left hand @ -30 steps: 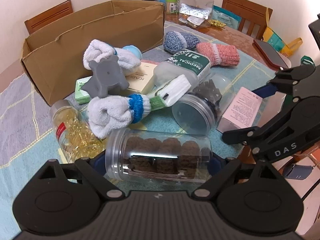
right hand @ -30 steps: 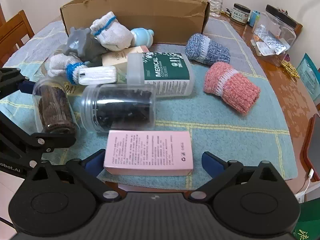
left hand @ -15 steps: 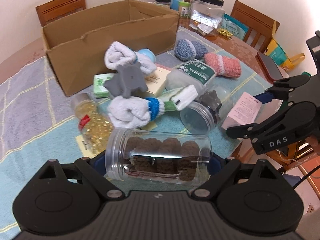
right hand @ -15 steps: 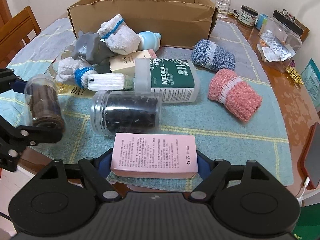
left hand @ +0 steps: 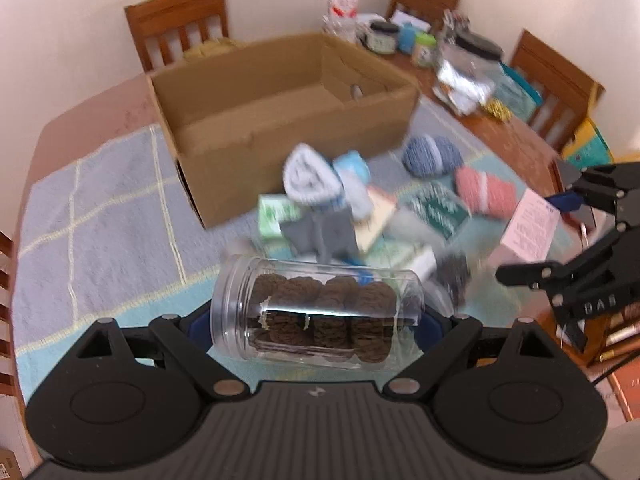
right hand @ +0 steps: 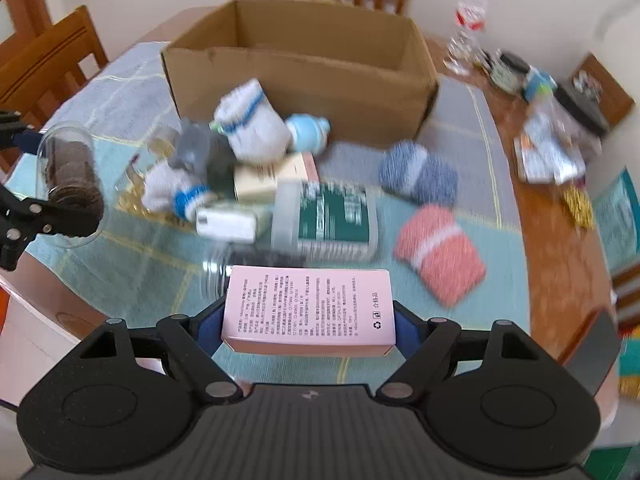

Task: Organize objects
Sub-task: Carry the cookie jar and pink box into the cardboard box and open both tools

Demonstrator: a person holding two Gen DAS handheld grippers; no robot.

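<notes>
Left gripper (left hand: 316,322) clamps clear cookie jar (left hand: 316,316) sideways; right gripper (right hand: 308,326) pinches pink carton (right hand: 309,310) by its ends. Cardboard box (right hand: 304,76) open at 12 o'clock. Risks: smooth round jar rolling out; carton clipping box wall.

"DAS" on right gripper (left hand: 568,216); pink box (right hand: 308,310) print too small.

chairs (left hand: 180,20) wooden, at table | water bottle (right hand: 468,16) upright beyond box
</notes>
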